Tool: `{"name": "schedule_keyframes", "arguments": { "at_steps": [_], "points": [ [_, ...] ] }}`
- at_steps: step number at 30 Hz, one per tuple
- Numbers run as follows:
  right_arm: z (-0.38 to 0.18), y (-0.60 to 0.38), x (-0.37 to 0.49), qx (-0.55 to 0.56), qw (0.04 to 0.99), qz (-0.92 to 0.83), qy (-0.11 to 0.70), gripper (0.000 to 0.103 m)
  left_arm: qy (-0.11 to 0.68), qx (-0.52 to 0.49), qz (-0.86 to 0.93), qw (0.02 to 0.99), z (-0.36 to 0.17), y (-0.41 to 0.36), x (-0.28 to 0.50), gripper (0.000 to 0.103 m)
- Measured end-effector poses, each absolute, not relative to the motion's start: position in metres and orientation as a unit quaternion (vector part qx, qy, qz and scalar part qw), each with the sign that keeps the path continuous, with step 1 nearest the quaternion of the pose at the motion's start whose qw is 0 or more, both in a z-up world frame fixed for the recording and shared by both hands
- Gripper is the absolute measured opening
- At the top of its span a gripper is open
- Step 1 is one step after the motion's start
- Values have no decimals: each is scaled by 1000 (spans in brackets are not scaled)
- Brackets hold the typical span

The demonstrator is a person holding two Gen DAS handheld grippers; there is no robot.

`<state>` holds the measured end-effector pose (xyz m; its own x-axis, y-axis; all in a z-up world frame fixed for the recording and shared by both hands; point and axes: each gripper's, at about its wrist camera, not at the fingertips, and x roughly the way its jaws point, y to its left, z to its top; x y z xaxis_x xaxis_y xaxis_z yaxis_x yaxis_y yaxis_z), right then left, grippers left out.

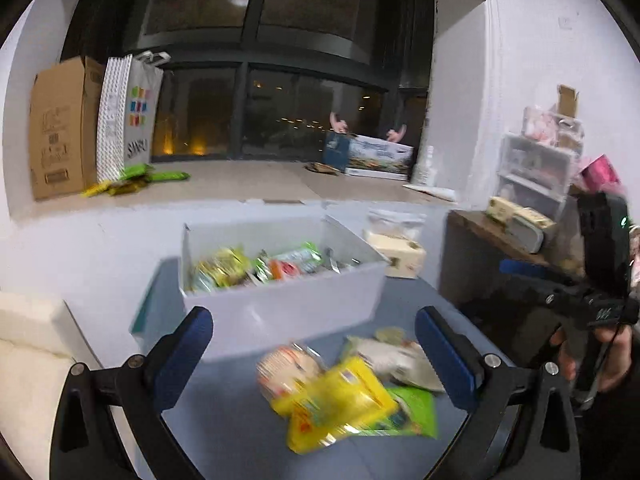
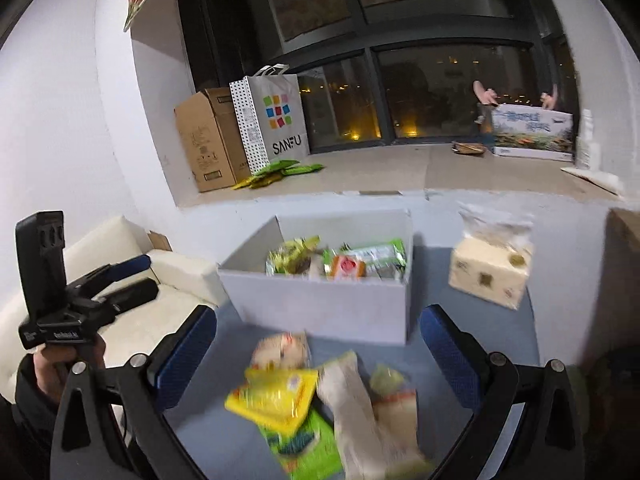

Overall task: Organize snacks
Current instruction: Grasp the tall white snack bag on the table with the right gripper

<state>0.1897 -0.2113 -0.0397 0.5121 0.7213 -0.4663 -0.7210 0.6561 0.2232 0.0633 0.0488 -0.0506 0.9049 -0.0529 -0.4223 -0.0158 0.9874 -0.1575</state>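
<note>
Both grippers, left [image 1: 314, 344] and right [image 2: 318, 346], jaws spread and empty, hover over loose snack packets [image 2: 304, 404] just before the half-filled white bin [image 2: 320, 304], likely choosing one.

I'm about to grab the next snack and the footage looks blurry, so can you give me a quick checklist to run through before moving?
1. Left tongs open and holding nothing: ok.
2. Right tongs open and holding nothing: ok.
3. Loose snacks remain on the blue table: ok, the yellow foil snack packet lies on a green packet, beside a pale paper-wrapped snack.
4. White rectangular storage box open-topped, upright behind the pile: ok.
5. Room left in the box: cannot tell; packets already reach near its rim.
6. Sharp view of the target: not ok, the pile is motion-blurred in both views.
</note>
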Motion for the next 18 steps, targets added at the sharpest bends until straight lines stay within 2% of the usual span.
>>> {"name": "schedule_keyframes", "arguments": {
  "at_steps": [10,14,18],
  "points": [
    [-76,-250,122,-50,878,392,271,103,244,-52,-31,968,-74,22,16,103],
    [-93,-245,127,-84,869,379,307,103,247,-37,-7,968,-74,31,2,103],
    [-102,-229,137,-124,856,388,320,103,252,-65,1,966,-75,47,-3,103]
  ]
}}
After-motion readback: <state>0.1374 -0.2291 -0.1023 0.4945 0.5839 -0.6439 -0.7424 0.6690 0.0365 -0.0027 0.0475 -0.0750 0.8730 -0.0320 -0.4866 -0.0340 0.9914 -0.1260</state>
